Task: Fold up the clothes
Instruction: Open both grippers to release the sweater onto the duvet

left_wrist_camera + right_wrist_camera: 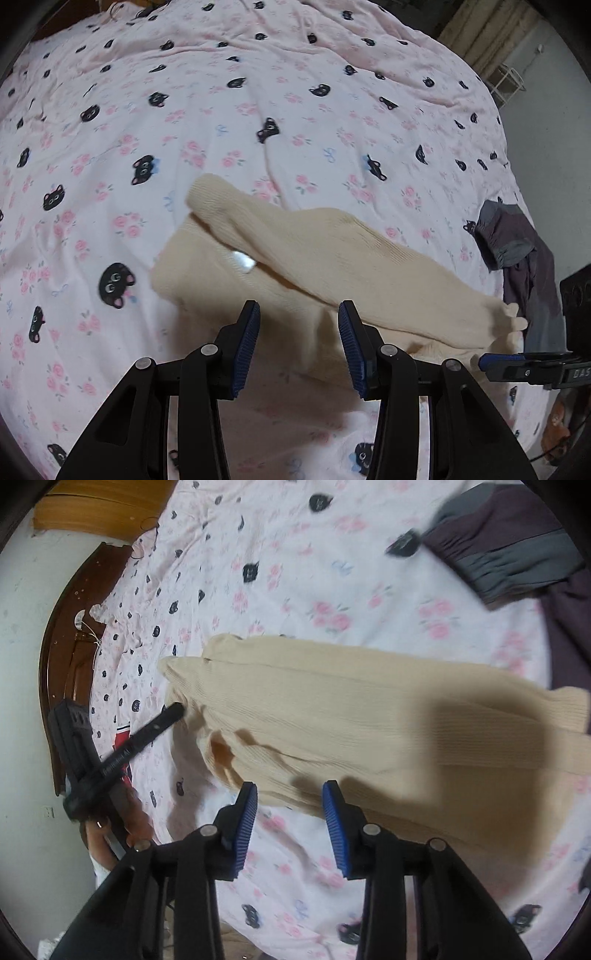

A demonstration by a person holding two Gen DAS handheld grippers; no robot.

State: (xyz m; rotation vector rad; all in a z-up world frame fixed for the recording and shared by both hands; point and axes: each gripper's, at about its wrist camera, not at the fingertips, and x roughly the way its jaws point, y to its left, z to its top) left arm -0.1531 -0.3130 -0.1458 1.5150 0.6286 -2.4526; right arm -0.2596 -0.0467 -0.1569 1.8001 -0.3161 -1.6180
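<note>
A cream ribbed knit garment point(295, 251) lies partly folded on the bed, one layer laid over another. It also shows in the right wrist view point(369, 709). My left gripper point(299, 347) is open and empty just above the garment's near edge. My right gripper point(290, 823) is open and empty at the garment's near edge; its finger shows in the left wrist view point(517, 363) at the right, beside the garment's end. The left gripper shows in the right wrist view point(122, 746) at the garment's left corner.
The bed has a pink sheet point(221, 110) printed with black cat faces and roses. A dark purple and grey garment point(517, 251) lies at the right, also in the right wrist view point(509, 542). A wooden headboard point(70, 657) curves along the left.
</note>
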